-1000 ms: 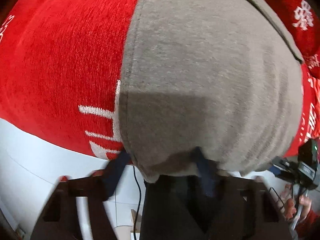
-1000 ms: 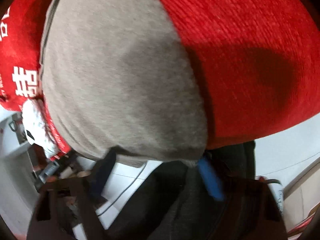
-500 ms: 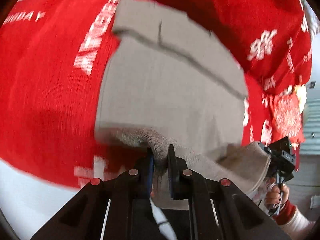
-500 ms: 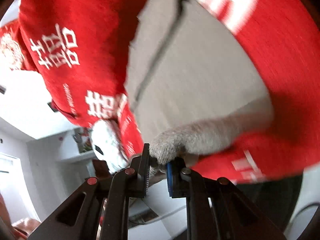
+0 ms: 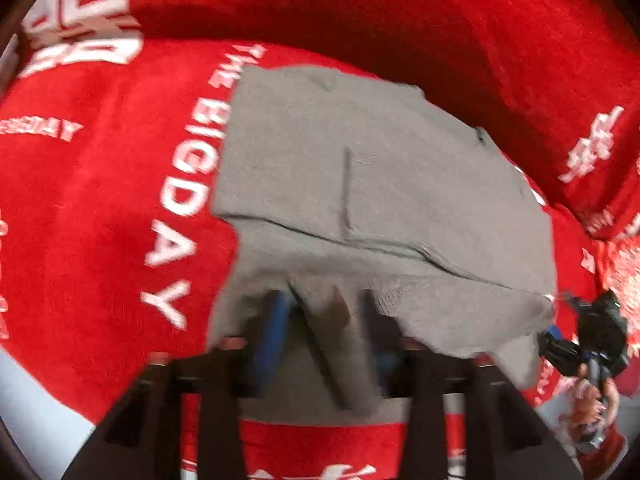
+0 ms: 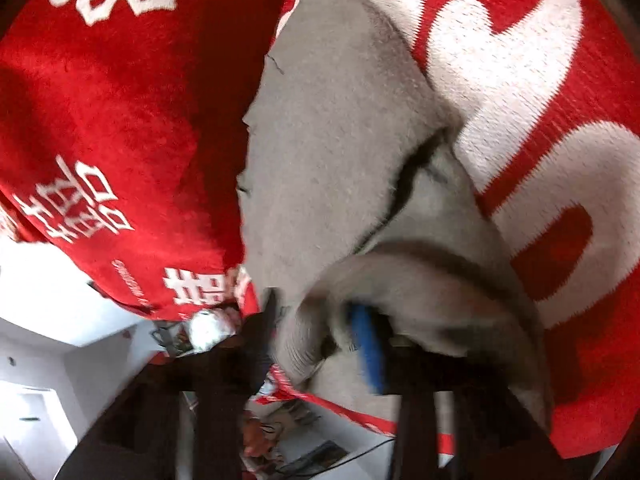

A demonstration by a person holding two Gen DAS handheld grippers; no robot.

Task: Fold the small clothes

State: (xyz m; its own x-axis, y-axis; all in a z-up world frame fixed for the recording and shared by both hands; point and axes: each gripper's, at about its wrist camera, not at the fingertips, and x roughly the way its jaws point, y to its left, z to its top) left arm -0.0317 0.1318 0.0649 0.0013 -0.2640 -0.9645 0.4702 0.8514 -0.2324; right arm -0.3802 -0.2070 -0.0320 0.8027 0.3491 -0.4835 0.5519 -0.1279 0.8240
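A: Left wrist view — the left gripper [image 5: 320,328] has just been opening; its jaws stand apart with the near hem of the grey garment [image 5: 380,184] slack between them, let go. The garment lies on the red blanket [image 5: 100,200].

B: Right wrist view — the right gripper [image 6: 316,336] has just been opening too, a fold of grey draped loose over its blue pad. Soft, light, floppy knit, I'd judge — pinch corners or hem, not the middle.

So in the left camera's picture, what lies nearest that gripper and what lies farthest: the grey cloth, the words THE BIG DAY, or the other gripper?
1. Grey cloth, right at the left gripper, between its jaws.
2. THE BIG DAY lettering, off to the left.
3. Right gripper, far right edge.
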